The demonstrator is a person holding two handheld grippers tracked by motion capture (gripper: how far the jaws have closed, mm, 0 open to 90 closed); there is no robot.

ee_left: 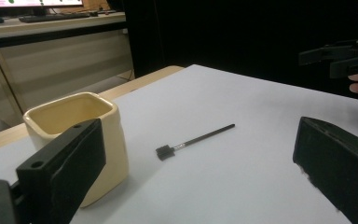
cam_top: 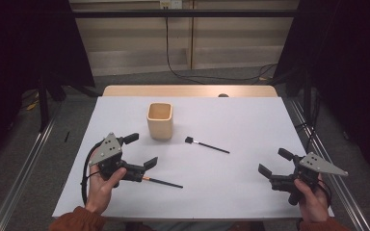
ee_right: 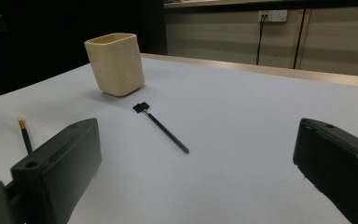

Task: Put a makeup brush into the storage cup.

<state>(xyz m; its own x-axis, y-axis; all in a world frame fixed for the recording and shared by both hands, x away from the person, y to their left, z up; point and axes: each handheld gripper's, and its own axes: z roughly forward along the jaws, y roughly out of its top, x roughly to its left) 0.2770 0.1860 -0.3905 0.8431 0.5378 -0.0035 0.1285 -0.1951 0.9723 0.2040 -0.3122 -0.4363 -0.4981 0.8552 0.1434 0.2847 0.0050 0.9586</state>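
The left gripper (cam_top: 140, 151) is held low over the near left part of the white table (cam_top: 250, 120), and its jaws stand wide apart with nothing between them. Just beside it, on the near side, a thin black brush (cam_top: 163, 182) lies flat on the table. Its long axis runs left to right, a little tilted toward the near side at the right end. Its left end, with a small orange band, lies at the body of the gripper, and I cannot tell if they touch.

Farther away stands a cream cup (cam_top: 160, 120), upright and open at the top. To the right of the cup lies a second black brush (cam_top: 207, 145). Its small square head points left toward the cup, and its handle runs to the right and slightly near.

At the near right the right gripper (cam_top: 272, 162) is also opened wide and holds nothing. No writing can be read on any of these things.
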